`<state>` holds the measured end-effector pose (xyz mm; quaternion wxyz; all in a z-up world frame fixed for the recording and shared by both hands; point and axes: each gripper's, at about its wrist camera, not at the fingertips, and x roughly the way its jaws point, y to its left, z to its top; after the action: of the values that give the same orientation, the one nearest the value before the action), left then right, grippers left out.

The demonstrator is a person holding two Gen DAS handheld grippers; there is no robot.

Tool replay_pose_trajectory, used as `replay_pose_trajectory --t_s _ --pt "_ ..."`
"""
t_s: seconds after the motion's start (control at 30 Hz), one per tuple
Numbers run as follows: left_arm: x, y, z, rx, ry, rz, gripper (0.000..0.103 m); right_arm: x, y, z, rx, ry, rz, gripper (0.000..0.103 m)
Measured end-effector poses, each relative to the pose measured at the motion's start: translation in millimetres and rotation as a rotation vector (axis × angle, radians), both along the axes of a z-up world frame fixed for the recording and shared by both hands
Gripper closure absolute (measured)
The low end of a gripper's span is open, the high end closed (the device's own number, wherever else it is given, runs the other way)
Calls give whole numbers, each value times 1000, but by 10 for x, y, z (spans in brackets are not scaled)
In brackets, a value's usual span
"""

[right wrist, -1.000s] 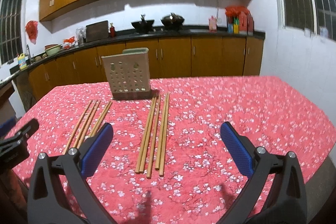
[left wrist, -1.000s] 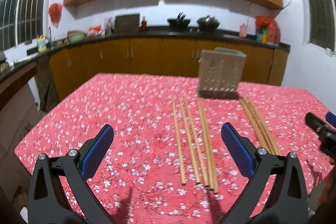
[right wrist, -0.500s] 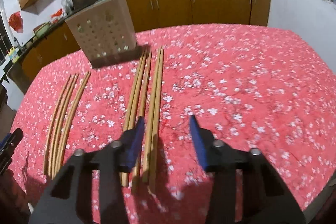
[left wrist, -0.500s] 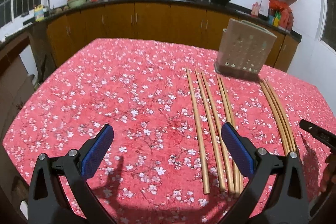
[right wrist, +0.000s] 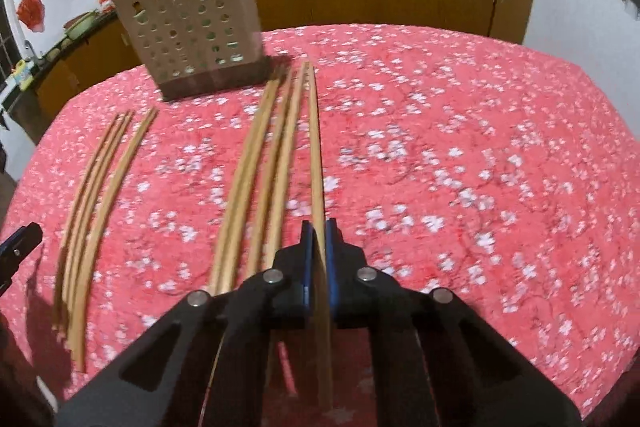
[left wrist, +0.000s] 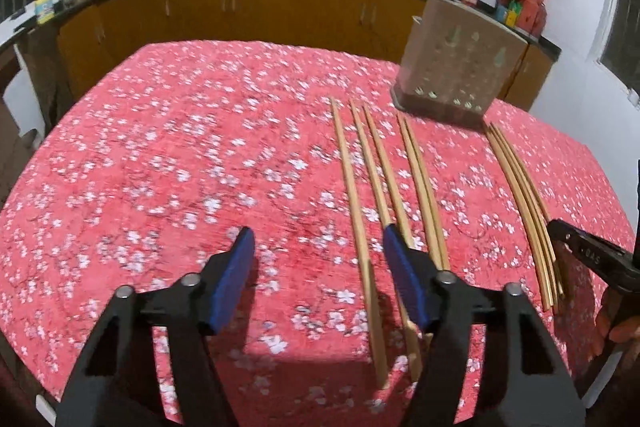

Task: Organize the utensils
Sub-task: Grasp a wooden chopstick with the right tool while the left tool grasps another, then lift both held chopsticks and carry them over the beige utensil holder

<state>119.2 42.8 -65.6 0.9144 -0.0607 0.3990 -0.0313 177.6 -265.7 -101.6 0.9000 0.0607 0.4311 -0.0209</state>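
Pinching the outermost chopstick (right wrist: 316, 155) near its close end, right tongs (right wrist: 317, 231) have just closed on it where it lies on the desk (right wrist: 460, 147). Left tongs (left wrist: 318, 239), half spread and just narrowing, hold nothing. Chopsticks look light, stiff, slippery. Holder (right wrist: 192, 23): contents not visible.

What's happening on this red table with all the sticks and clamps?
A person is sorting chopsticks with a clamp-like gripper in each hand. The right gripper has just closed on the rightmost chopstick of its group. The left gripper has been closing but is still open, with one chopstick between its jaws, untouched. More chopsticks lie loose on the flowered tablecloth, and a perforated holder stands at the far side.
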Motion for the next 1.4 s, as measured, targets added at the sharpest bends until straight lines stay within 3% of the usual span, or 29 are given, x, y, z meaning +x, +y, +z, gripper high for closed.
replay_pose_trajectory --t_s 0.17,0.33,0.53,0.83,1.1,1.4 --pt "94 -73 -80 -22 49 -47 66 -5 -159 -5 32 -6 -46 95" --pt "146 -121 -142 -7 80 -75 78 -14 -137 -5 4 -15 -41 95" --pt "255 -179 -156 86 79 -85 95 -12 -109 -10 -6 -12 -32 95" --pt "630 7 -154 105 64 -34 95 260 -232 -22 -31 -23 -45 95" --pt "631 38 -152 71 54 -28 95 339 -317 -31 8 -40 -57 95" --pt "471 37 -102 94 55 -49 95 190 -293 -35 -8 -39 -42 95"
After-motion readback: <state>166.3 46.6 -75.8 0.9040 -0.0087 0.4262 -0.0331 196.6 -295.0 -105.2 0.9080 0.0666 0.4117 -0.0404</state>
